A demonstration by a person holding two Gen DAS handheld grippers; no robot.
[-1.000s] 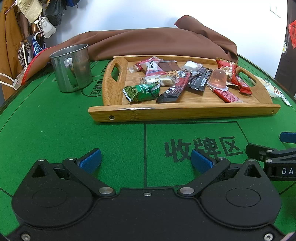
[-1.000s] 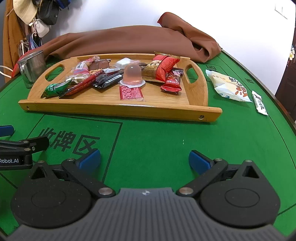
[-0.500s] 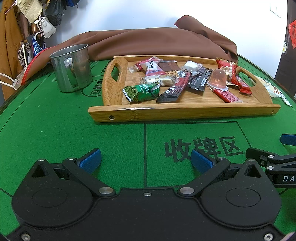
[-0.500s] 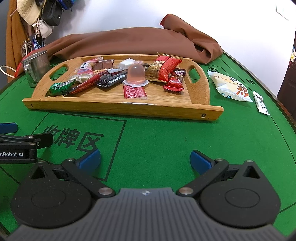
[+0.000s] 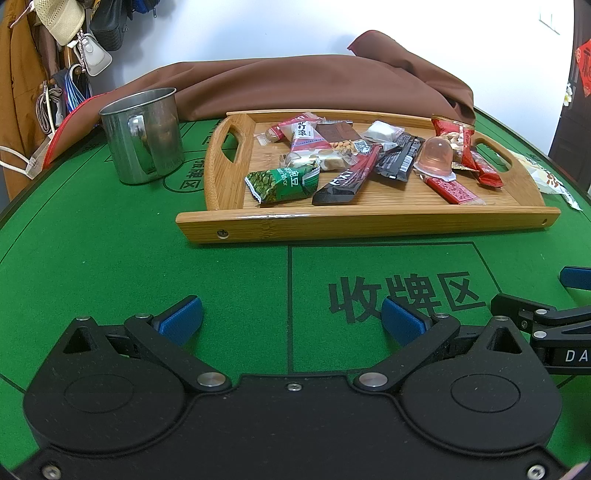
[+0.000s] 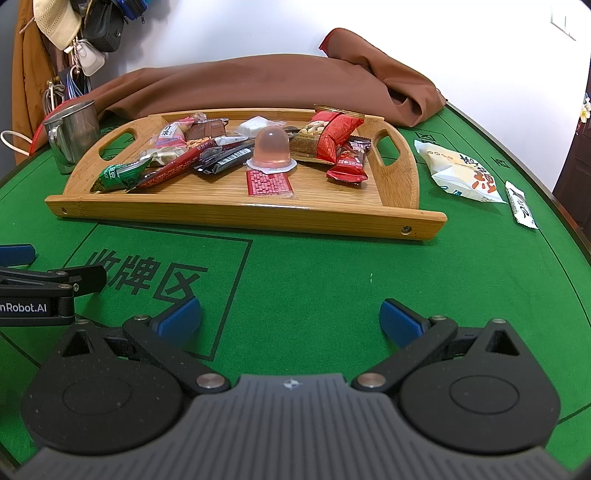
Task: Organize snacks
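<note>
Green felt covers the round table (image 6: 332, 280) I am working over, with a brown cloth (image 6: 258, 81) heaped along its far edge against a white wall. At the centre of the job sits the wooden tray (image 6: 236, 218), and most of the snacks are already on it: a green pea packet (image 5: 282, 184), a long dark-red stick pack (image 5: 347, 181), a black sachet (image 5: 400, 157), a clear jelly cup (image 6: 270, 149), a flat red packet (image 6: 267, 182), a red nut bag (image 6: 328, 134) and several smaller wrapped sweets piled toward the back. Two pieces lie outside it, on the felt just beyond the tray's right handle: a white bun packet (image 6: 461, 171) and, beside that, a narrow white sachet (image 6: 521, 205).

I judge the sorting mostly done, with those two strays left to bring in, if the tray is indeed the goal.

My right gripper (image 6: 290, 319) hangs low over the felt in front of the tray, jaws spread wide and holding nothing. My left gripper (image 5: 291, 319) sits alongside it, equally wide and empty. A steel mug (image 5: 142, 134) stands left of the tray, apart from it, and bags and a hat (image 6: 55, 20) hang on the wall behind.
</note>
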